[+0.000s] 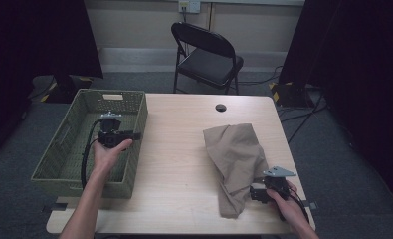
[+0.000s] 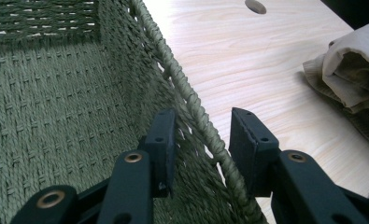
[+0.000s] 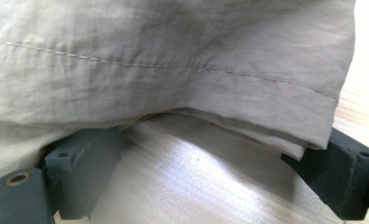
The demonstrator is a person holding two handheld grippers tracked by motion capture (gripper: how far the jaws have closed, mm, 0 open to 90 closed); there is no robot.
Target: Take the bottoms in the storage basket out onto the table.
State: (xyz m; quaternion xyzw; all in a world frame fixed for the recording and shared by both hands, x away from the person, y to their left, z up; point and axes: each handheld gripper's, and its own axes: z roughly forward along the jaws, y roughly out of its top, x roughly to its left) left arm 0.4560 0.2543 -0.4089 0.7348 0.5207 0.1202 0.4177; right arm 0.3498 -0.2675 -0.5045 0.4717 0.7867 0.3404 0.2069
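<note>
High view: near edge, right tongs sit low on the counter at the bottom hem of the beige garment, jaws spread wide either side of the hem, nothing pinched yet; likely lined up to grab it. Garment looks thin, creased, stitched hem, crumpled in a heap right of centre. Farther back left, left tongs straddle the right wall of the green woven basket, one jaw inside, one outside, part closed, pads not on the rim; probably to steady or drag it closer.
</note>
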